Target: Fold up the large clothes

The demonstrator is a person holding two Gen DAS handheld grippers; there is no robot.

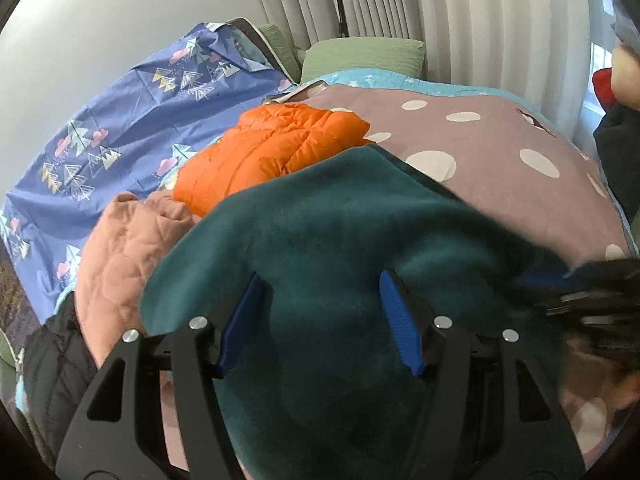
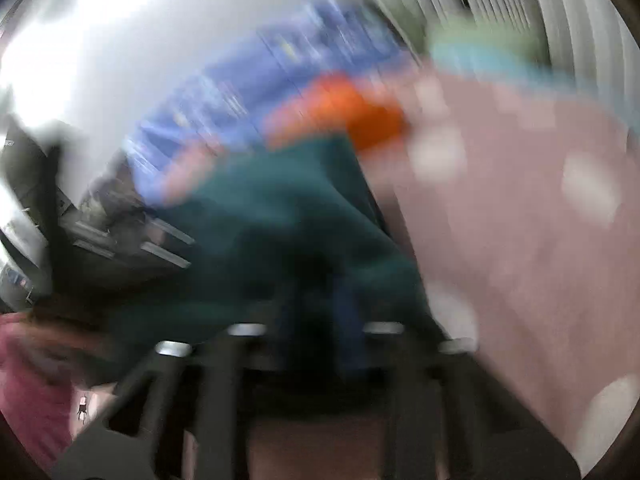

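The dark teal fleece garment (image 1: pixel 340 240) is lying bunched on the dotted mauve quilt (image 1: pixel 500 152), in front of an orange puffer jacket (image 1: pixel 272 148) and a pink quilted one (image 1: pixel 128 248). The left gripper (image 1: pixel 320 316) is hovering over it with jaws spread wide, gripping nothing. The right gripper (image 2: pixel 320 312) is blurring badly; its jaws seem close together on teal cloth, though I cannot tell for sure.

No readable words, labels, brands or numbers appear anywhere. The blue sheet (image 1: pixel 120 128) carries only printed pictures (trees and clouds).
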